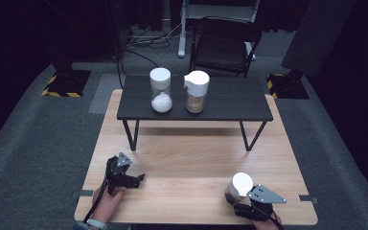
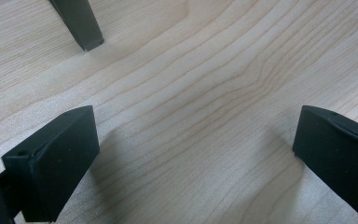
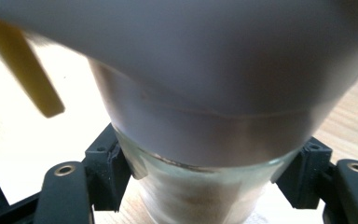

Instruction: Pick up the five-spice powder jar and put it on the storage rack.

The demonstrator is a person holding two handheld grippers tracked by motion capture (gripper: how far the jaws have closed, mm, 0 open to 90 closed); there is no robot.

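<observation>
Glass and white plastic make up the jar (image 1: 239, 187) that our right gripper (image 1: 246, 200) holds at the near right corner of the light wooden tabletop (image 1: 191, 167). In the high view we see its round white lid from above, with the gripper's grey three-cornered plate just beside it and our right hand behind. The right gripper view brings what the high view cannot give: the jar (image 3: 200, 186) from close up, with the right gripper (image 3: 205, 179) pressing its black jaws against the clear glass wall from both sides, just under the broad white lid. Through the glass we see a pale brownish, grainy filling. A yellow strip (image 3: 25, 70) hangs blurred at the upper left of that view; we cannot tell what it is.

Our left gripper (image 1: 133, 178) rests at the near left of the tabletop. The left gripper view shows its jaws standing wide apart with bare wood grain (image 2: 191, 116) between them, and the foot of a black leg (image 2: 81, 25) farther off.

In the high view a low black shelf (image 1: 230, 103) stands across the far part of the tabletop, bearing a white-lidded jar of white powder (image 1: 161, 91) and, just beside it, a spouted jar of brown grains (image 1: 196, 92).
</observation>
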